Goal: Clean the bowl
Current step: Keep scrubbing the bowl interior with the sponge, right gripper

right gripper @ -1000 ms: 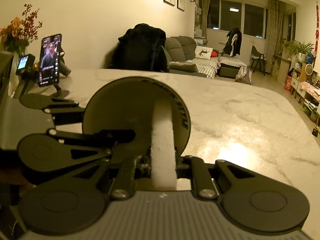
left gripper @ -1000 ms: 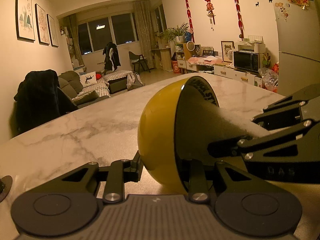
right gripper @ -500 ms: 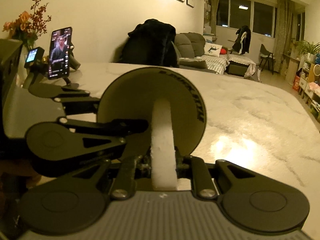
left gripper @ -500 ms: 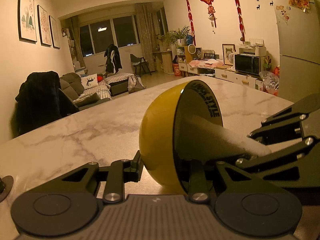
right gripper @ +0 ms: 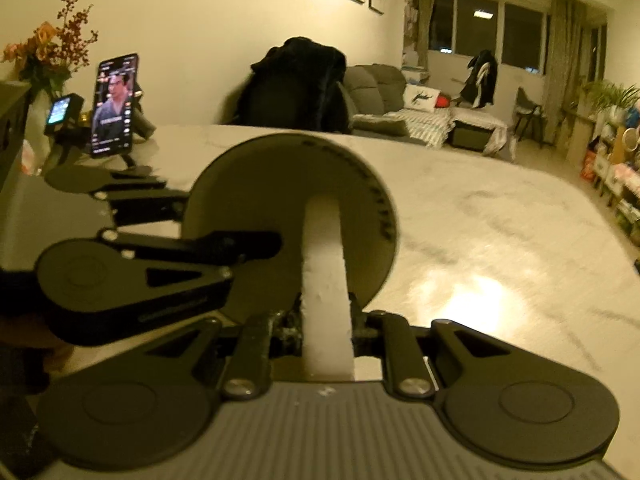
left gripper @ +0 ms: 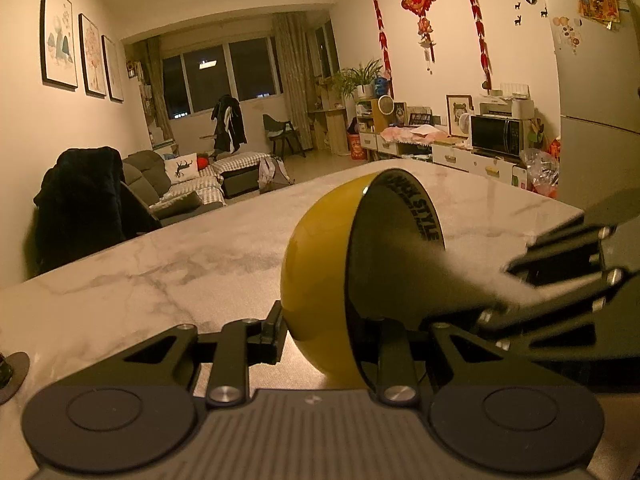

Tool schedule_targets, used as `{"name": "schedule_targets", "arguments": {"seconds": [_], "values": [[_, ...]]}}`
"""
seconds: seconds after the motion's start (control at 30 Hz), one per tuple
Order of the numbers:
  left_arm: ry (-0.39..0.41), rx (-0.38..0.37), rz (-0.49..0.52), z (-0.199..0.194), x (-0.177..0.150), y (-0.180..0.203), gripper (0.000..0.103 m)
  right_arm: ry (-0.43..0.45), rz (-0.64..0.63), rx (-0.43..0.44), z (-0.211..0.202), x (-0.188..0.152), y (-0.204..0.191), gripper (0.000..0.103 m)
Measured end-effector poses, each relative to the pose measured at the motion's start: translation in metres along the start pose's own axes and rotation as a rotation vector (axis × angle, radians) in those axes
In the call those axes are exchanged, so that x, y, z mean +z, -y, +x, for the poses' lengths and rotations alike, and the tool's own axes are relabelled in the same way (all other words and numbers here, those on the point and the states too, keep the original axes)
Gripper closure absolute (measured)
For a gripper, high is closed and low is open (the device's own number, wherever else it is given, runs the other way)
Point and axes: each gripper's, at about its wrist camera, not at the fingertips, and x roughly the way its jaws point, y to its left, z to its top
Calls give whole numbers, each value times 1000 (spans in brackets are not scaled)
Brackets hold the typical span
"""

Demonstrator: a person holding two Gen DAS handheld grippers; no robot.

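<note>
Little has shifted since the earlier frames: the left gripper (left gripper: 320,344) still clamps the rim of the yellow round bowl with a dark inside (left gripper: 320,280), tipped on its side above the marble table (left gripper: 160,272). The right gripper (right gripper: 326,328) stays clamped on the white sponge strip (right gripper: 326,280), pressed into the bowl. Wiping looks underway, not finished.

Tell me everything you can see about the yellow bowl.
The bowl is glossy yellow outside, dark inside, with black lettering round the inner rim. It is tipped on its side above the marble table, mouth facing the right tool. The left tool pinches its lower rim. A white sponge, clamped in the right tool, reaches into it.
</note>
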Motion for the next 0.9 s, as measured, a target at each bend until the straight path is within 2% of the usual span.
{"name": "schedule_targets", "arguments": {"seconds": [0.17,0.57,0.7,0.9], "values": [[3,2,-6,-1,0,-2,75,-3,12,32,1,1,-3,84],[2,5,-2,0,-1,-1,75,37,-74,-90,-7,8,4,85],[2,4,-1,0,-1,-2,75,23,-69,-75,-4,4,4,85],[2,4,-1,0,-1,-2,75,-4,-23,3,1,1,-1,84]]}}
